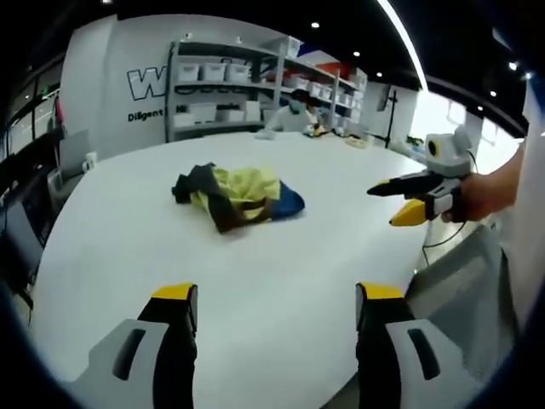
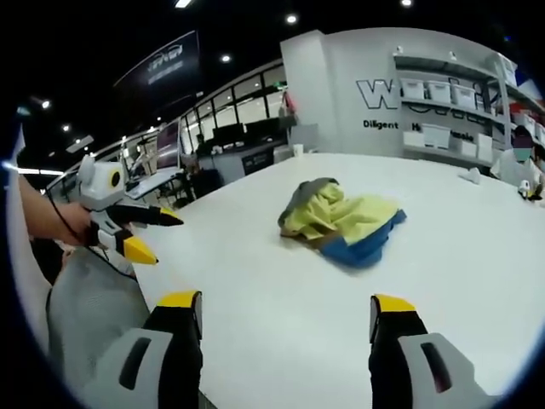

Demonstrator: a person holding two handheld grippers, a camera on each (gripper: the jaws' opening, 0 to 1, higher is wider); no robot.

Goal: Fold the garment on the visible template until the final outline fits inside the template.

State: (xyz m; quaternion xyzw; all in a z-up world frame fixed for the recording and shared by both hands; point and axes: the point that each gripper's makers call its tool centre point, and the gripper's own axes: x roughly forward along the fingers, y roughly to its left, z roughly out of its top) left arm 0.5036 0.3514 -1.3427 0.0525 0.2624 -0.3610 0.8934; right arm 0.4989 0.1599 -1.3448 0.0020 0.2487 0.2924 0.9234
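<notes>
White tabletop (image 1: pixel 255 273), broad and smooth, runs from the near edge to the far end of the room in both views. Grey wall behind it carries large lettering and a shelving rack (image 1: pixel 223 89) stacked with pale storage bins. A seated person (image 1: pixel 292 113) works at the far edge of the tabletop, near the rack.

Garment (image 1: pixel 237 195) lies crumpled in a loose heap around mid-tabletop, well apart from both sets of tongs. Fabric mostly yellow, with a blue patch at one side and dark grey or brown parts at the other; kind of garment is hard to tell while bunched. Any template outline beneath it cannot be made out on the white surface.

Left tongs (image 1: pixel 271 294) hover over the near tabletop, jaws spread wide, nothing between the yellow tips. In the right gripper view they sit at the left edge, gripped by a hand (image 2: pixel 72 223).

Right tongs (image 2: pixel 279 302) likewise spread, nothing held, above the near tabletop. In the left gripper view they come in from the right, tips aimed toward the garment.
</notes>
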